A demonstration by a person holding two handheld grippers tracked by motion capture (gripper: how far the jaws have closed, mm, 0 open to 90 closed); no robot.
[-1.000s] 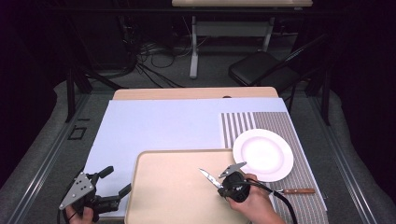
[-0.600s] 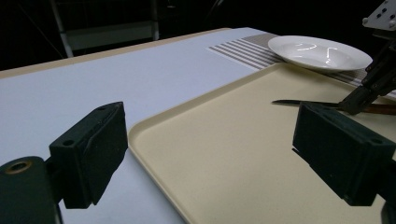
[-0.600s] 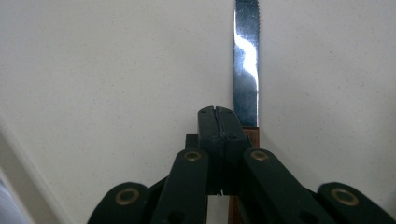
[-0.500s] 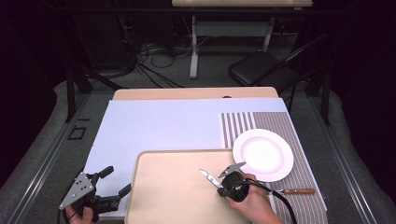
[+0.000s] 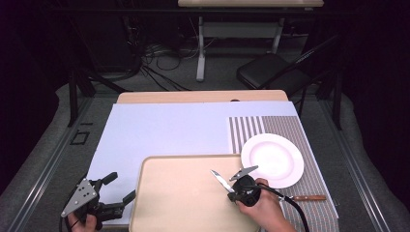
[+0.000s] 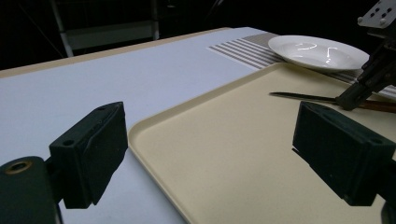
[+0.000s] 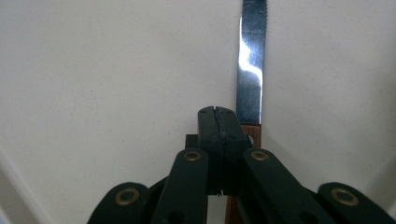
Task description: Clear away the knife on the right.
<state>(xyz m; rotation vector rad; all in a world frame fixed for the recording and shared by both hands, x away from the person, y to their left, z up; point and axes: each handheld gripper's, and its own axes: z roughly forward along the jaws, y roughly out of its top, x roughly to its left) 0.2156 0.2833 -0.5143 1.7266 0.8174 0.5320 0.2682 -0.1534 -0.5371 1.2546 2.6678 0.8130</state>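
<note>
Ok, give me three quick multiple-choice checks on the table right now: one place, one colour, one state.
1. Where is the white plate?
A. on the tray
B. on the striped mat, to the right of the tray
C. on the chair

2. What colour is the tray?
A. cream
B. red
C. green

3. How do the left tongs stand?
A. shut on a knife
B. wide open, holding nothing
C. shut on the plate

Answers:
1 B: the plate sits on the striped mat, just past the tray's right edge.
2 A: the tray is a plain cream in the high view and the left gripper view.
3 B: the left tongs have their jaws far apart at the tray's near left corner, with nothing between them.
</note>
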